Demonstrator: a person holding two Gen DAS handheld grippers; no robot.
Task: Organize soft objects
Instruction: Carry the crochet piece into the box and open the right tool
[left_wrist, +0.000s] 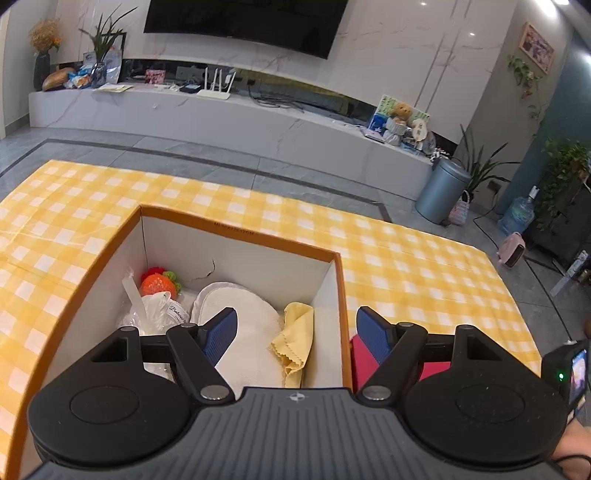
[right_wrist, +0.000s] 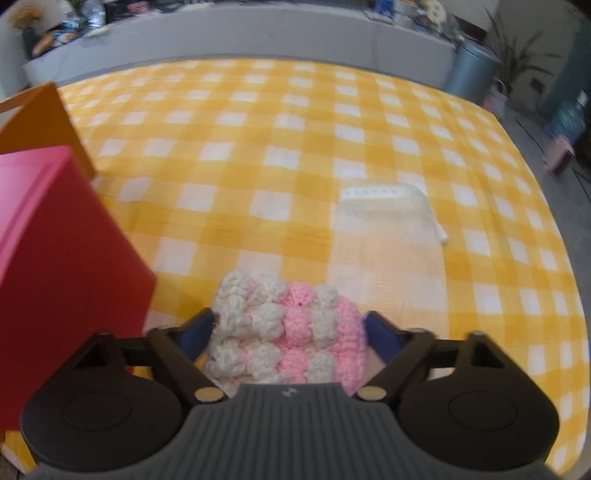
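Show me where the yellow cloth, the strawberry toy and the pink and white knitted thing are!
yellow cloth (left_wrist: 293, 338): left wrist view, middle of its folds.
strawberry toy (left_wrist: 157, 283): left wrist view, orange body.
pink and white knitted thing (right_wrist: 288, 332): right wrist view, bumpy middle.

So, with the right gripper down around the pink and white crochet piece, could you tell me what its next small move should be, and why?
Probably close the right gripper on the pink and white crochet piece. The piece already sits between its blue pads, which do not yet seem to press it, and it lies on the checked cloth outside the orange box, where other soft items are already gathered.
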